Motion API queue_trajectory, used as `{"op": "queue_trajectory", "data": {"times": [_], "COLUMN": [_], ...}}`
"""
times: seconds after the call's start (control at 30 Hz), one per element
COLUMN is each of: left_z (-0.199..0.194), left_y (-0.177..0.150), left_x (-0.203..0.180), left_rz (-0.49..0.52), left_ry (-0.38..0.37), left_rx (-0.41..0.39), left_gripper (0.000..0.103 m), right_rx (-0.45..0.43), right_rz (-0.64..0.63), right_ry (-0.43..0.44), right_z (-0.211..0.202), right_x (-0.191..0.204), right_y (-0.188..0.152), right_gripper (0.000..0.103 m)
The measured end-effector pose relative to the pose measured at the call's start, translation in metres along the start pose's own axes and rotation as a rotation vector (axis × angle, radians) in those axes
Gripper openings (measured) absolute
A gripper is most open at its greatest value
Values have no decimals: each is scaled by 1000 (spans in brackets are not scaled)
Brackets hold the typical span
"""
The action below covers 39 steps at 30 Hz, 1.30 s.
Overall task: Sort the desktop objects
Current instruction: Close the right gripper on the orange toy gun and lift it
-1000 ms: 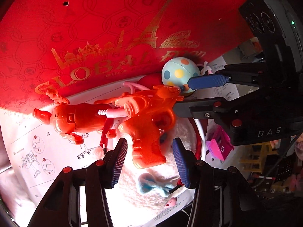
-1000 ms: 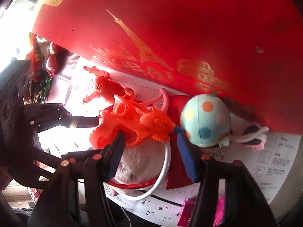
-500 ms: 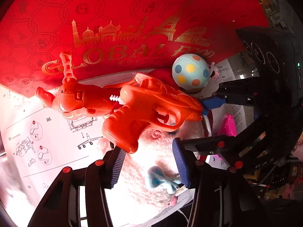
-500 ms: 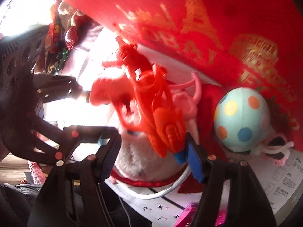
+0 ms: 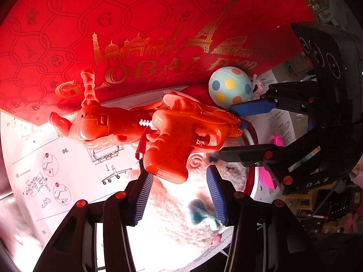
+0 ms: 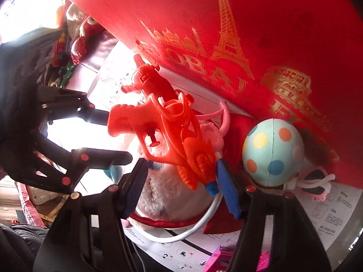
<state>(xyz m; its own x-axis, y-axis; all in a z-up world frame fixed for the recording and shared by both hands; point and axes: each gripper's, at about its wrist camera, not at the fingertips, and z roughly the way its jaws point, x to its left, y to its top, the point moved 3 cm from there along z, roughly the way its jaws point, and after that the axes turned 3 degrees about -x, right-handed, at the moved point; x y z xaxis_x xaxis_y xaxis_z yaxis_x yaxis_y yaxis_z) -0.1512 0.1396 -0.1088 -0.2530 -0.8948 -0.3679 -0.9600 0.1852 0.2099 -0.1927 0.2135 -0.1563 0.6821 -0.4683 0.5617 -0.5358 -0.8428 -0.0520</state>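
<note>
An orange water pistol [image 5: 181,140] lies on a white plush toy [image 5: 172,208]; it also shows in the right wrist view [image 6: 172,133]. My left gripper [image 5: 179,192] is open, its fingers on either side of the pistol's grip end. My right gripper [image 6: 181,181] is open around the pistol's blue-tipped muzzle [image 6: 212,187]; it appears in the left wrist view [image 5: 226,133]. A red plastic toy [image 5: 99,124] lies behind the pistol. A pale blue spotted ball [image 6: 272,151] sits to the right.
A big red "Global Food" box [image 5: 158,34] stands close behind the toys. White instruction sheets [image 5: 56,170] cover the surface. A pink item [image 6: 217,260] lies near the front. Pink toy glasses [image 6: 317,183] lie beside the ball.
The pistol has turned and now lies level across the plush toy. My right gripper has closed in on its muzzle. My left gripper has stayed open by the grip.
</note>
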Motion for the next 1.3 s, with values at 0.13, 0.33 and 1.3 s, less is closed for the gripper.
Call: {"op": "queue_trajectory", "data": {"times": [0.13, 0.33, 1.3], "left_z": [-9, -27, -5], "left_y": [5, 19, -6], "left_x": [1, 10, -6], "left_rz": [-4, 13, 82], "left_ry": [-2, 33, -24], "left_rx": [-32, -72, 51], "left_gripper": [50, 50, 53], "right_rx": [10, 24, 41], "right_rz": [-1, -21, -40], "right_ry": [7, 14, 120], "right_z": [9, 7, -25], "right_x": [1, 6, 15], "right_y": [8, 6, -28], "right_gripper": [31, 30, 34]}}
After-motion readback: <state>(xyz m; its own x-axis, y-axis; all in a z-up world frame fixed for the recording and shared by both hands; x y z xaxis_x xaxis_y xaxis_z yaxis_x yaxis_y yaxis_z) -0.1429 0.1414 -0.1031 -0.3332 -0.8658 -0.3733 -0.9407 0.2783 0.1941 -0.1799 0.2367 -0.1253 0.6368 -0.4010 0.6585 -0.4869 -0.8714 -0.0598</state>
